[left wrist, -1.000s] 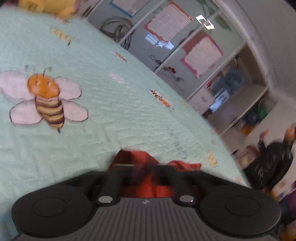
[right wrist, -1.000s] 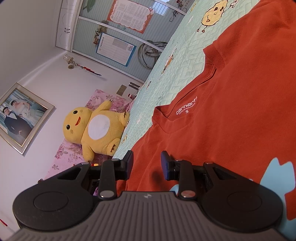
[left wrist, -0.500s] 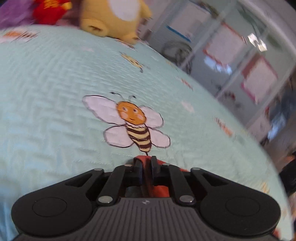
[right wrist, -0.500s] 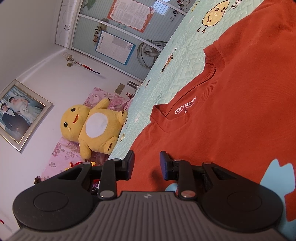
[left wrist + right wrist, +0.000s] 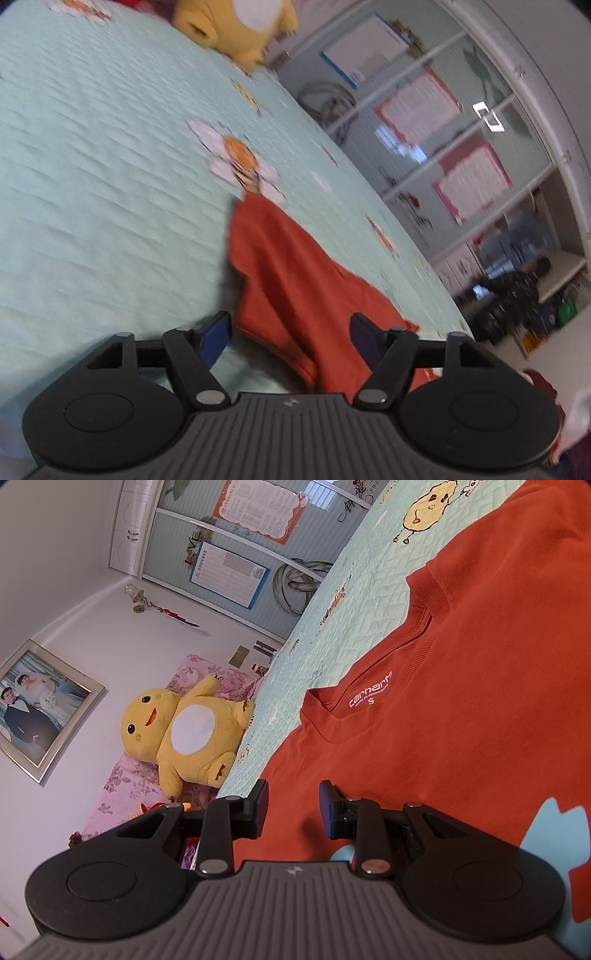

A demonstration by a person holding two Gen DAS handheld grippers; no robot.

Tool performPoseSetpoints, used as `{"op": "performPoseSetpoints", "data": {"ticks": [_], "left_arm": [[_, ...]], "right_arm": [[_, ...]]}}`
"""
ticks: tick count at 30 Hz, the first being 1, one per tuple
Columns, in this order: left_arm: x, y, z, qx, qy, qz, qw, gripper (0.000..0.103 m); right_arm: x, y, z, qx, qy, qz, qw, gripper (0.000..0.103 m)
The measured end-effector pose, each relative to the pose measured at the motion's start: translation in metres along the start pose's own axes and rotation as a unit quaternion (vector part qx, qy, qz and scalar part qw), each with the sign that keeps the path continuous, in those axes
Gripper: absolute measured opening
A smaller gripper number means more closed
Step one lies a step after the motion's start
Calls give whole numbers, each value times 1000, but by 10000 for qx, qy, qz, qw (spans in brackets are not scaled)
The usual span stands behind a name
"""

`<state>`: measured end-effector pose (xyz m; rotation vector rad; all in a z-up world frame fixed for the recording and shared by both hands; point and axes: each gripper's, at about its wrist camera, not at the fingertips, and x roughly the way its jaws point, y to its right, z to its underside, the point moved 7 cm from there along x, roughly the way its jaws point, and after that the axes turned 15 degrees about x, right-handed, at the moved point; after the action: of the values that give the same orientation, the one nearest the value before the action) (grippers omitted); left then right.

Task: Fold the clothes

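With its jaws just opened, the left gripper (image 5: 290,332) straddles the rust-orange cotton T-shirt (image 5: 291,266), which runs lengthwise ahead of its fingers, ungripped.

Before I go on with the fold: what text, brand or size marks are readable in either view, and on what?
"carhartt" over a smaller line, "WORK IN PROGRESS": printed inside the collar of the orange T-shirt.
"S": size mark just under that print.
"LOVE": letters on the wardrobe door, tilted.
Posters on the wardrobe: print too small to read.
Left wrist view: posters blurred, nothing readable.
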<state>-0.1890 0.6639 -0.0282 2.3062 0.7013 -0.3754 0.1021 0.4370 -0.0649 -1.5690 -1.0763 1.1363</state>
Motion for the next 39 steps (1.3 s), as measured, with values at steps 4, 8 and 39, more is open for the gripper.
{"op": "performPoseSetpoints", "data": {"ticks": [4, 8, 39], "left_arm": [[12, -8, -6, -104, 10, -186, 9998, 1], [13, -33, -22, 504, 77, -604, 9969, 8], [-14, -29, -3, 597, 165, -1151, 9914, 7]], "right_arm": [[1, 0, -1, 5, -6, -8, 10000, 30], [1, 1, -2, 7, -18, -8, 10000, 30], [3, 3, -3, 0, -39, 2, 10000, 30]]}}
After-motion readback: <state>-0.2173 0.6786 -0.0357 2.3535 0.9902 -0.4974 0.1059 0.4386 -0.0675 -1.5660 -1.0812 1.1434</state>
